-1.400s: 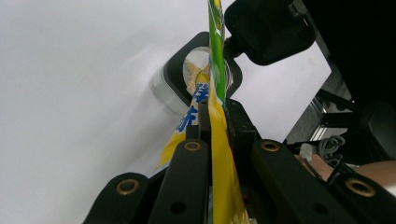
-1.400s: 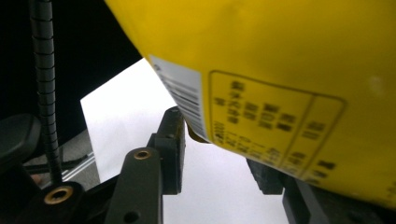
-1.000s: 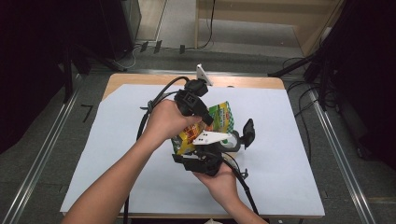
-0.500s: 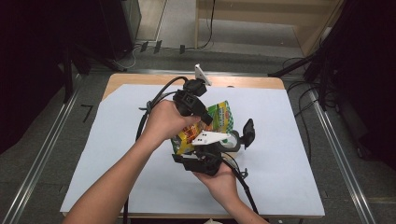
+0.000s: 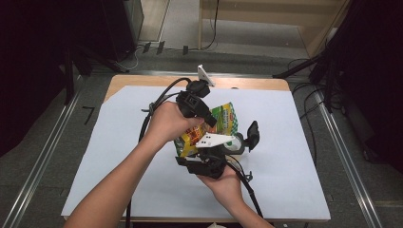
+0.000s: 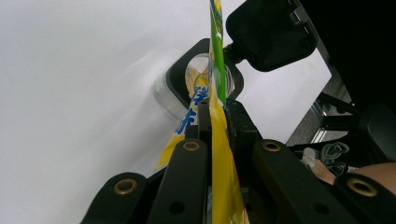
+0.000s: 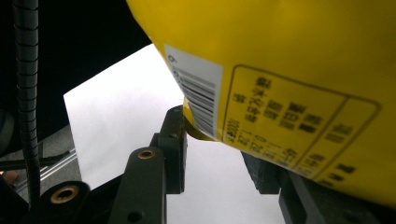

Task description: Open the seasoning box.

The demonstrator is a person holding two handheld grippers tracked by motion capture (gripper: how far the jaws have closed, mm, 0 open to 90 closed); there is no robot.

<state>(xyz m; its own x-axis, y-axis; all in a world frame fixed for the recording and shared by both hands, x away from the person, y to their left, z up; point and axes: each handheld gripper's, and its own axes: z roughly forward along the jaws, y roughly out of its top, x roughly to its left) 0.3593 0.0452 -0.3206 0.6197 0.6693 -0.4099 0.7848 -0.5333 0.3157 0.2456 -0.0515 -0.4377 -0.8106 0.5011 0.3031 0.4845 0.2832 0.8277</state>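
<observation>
A yellow-and-green snack bag [image 5: 216, 126] hangs above the middle of the white-covered table [image 5: 119, 142], pinched between two hand-held grippers — a step that reads as pulling the bag open or steadying it for a tear. The left gripper [image 6: 212, 116] has its jaws closed tight on the bag's thin edge, the foil running straight up between them. The right gripper [image 7: 219, 140] grips the bag's lower corner from beneath, its jaws nearly together on the barcode side. The bag looks glossy, crinkled and lightly filled, printed in blue and red. Next, by my judgement, the two grips must pull apart evenly — too sharp a tug could spill the contents. Just beside the bag sits a roll of tape [image 5: 235, 142].
</observation>
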